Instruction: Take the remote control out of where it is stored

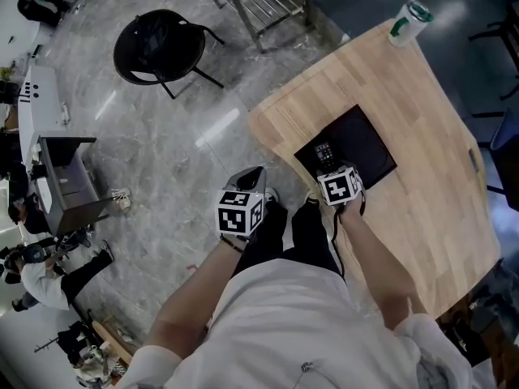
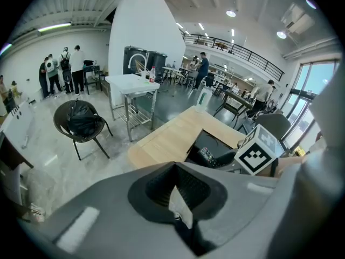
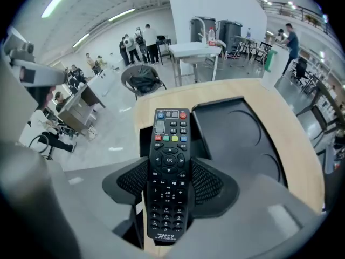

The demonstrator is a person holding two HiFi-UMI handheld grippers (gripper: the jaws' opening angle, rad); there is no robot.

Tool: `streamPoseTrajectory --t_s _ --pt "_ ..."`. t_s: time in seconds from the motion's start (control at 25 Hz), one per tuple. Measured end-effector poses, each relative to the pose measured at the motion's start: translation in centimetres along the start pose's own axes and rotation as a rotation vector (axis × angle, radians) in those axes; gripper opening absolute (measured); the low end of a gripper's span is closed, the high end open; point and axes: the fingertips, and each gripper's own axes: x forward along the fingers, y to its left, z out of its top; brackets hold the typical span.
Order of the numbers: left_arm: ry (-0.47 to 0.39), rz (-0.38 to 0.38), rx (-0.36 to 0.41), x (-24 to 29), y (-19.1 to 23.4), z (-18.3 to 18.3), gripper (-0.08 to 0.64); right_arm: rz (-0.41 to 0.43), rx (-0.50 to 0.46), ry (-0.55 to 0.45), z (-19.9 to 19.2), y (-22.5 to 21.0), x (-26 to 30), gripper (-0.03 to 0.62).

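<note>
Right tongs [image 3: 169, 178] clamped on remote [image 3: 170, 139] at tray [image 3: 237, 136] edge, left tongs [image 2: 178, 198] shut empty beside counter [image 1: 430, 96]: seems gripped and lifted, needs carrying clear.

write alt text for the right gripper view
The right claw is shut on a black remote control, buttons facing the camera, held over the edge of a black tray on a wooden table. Behind is a large hall with a black chair and standing people.
</note>
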Motion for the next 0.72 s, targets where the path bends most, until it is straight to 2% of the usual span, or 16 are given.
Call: streamPoseTrajectory --t_s 0.28,0.52,0.72 --pt "-0.087 -0.053 0.097 -1.0 -3.9 5.8 0.001 0.009 0.125 -0.216 5.6 -1.7 -9.7 0.272" --pt "-0.219 -0.143 0.200 -2.3 -9.6 12.9 0.000 -0.071 0.208 -0.463 10.3 -4.8 -20.3 0.272" --pt "-0.317 -0.206 0.245 -4.7 -13.7 17.3 0.001 -0.129 0.265 -0.636 10.6 -6.2 -28.0 0.272"
